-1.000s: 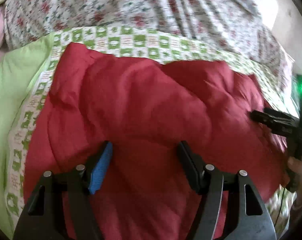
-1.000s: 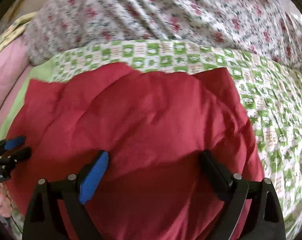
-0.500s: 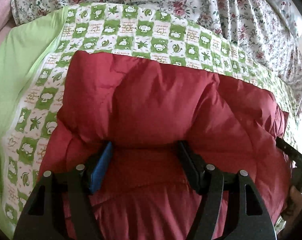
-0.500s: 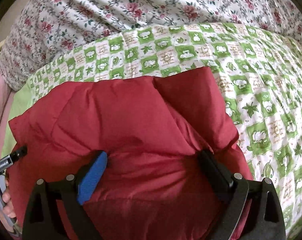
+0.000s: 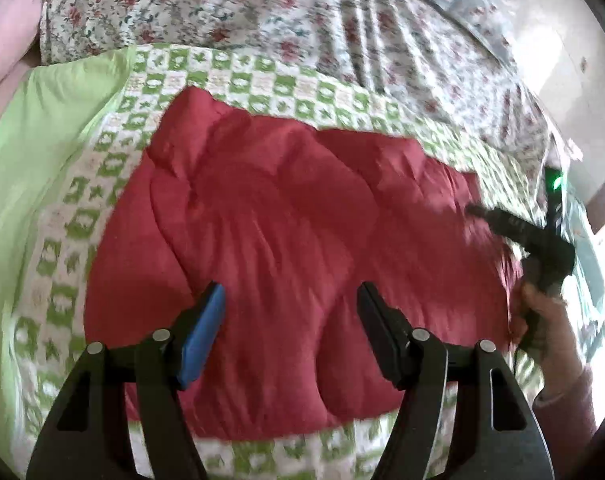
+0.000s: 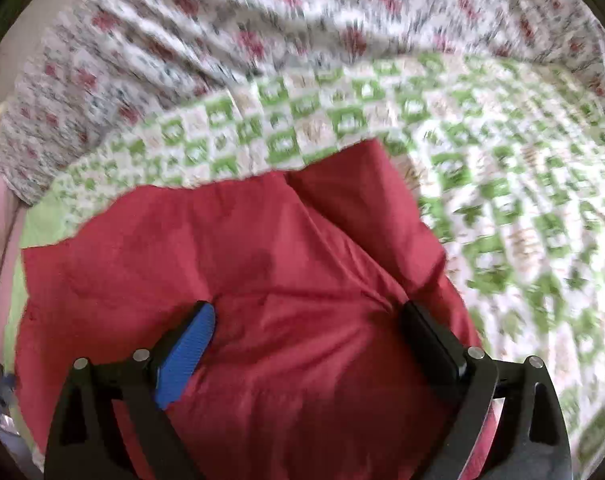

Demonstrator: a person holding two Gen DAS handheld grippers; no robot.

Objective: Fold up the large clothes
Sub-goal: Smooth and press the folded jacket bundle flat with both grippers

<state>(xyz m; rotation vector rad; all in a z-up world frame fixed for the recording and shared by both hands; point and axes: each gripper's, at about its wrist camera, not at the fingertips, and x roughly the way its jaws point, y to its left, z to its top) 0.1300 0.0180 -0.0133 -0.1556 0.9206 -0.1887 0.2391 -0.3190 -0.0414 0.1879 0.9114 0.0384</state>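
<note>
Red padded garment (image 5: 302,240) lay spread on the green-and-white checked sheet (image 5: 86,216), with the floral cover (image 5: 262,12) bunched along the far side. Left gripper (image 5: 290,320) hung over the garment's near part, fingers wide apart, nothing between them. Right gripper (image 6: 306,336) was likewise spread wide above the red fabric, empty. Both views were motion-blurred. Plain green cloth (image 5: 42,140) lay at far left.

A: Where's the left cam?

B: On the left gripper (image 5: 290,300), looking fwd and down, close over the red jacket (image 5: 294,240).

A: And the right cam?

B: Same, on the right gripper (image 6: 308,318), even closer. Both see the jacket (image 6: 242,248) and green checked sheet (image 5: 82,216).
</note>
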